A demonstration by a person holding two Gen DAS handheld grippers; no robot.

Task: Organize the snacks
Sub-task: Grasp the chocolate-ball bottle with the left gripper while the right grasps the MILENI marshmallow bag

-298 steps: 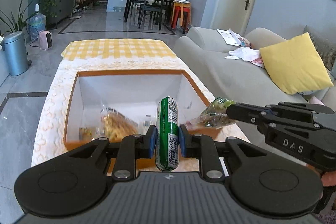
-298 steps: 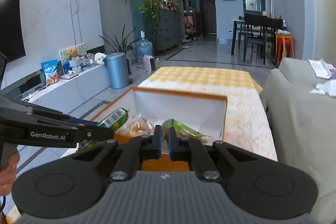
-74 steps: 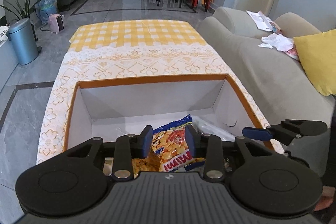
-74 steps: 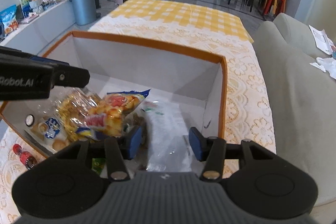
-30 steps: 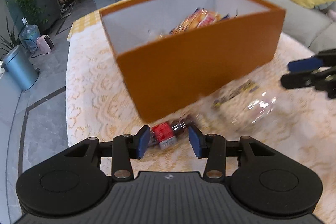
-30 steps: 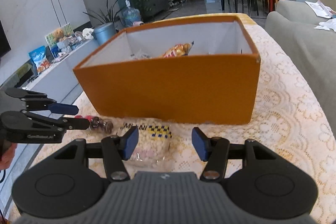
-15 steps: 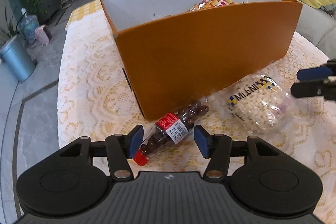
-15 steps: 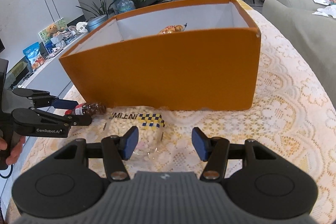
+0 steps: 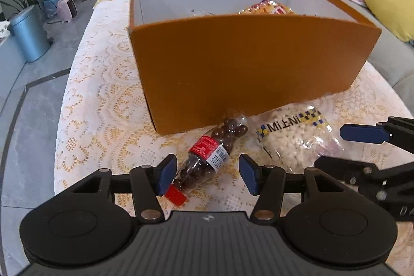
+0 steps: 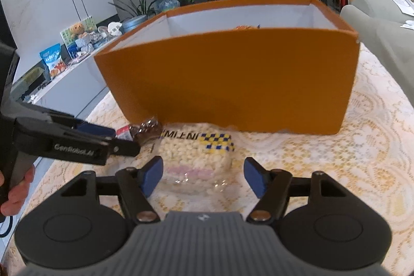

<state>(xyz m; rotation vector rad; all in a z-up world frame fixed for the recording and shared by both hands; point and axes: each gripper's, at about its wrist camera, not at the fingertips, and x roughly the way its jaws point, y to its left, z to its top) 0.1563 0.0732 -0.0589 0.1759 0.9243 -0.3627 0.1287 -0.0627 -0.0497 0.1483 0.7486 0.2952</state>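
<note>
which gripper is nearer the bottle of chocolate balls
Left. The left gripper has its open fingers either side of the bottle; the right gripper is open around the bag beside it.

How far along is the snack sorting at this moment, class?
Done: an orange snack packet already lies in the orange box. In hand: nothing; the open left gripper straddles the chocolate-ball bottle, and the open right gripper straddles the clear puff bag. Left: both items lie on the tablecloth.
</note>
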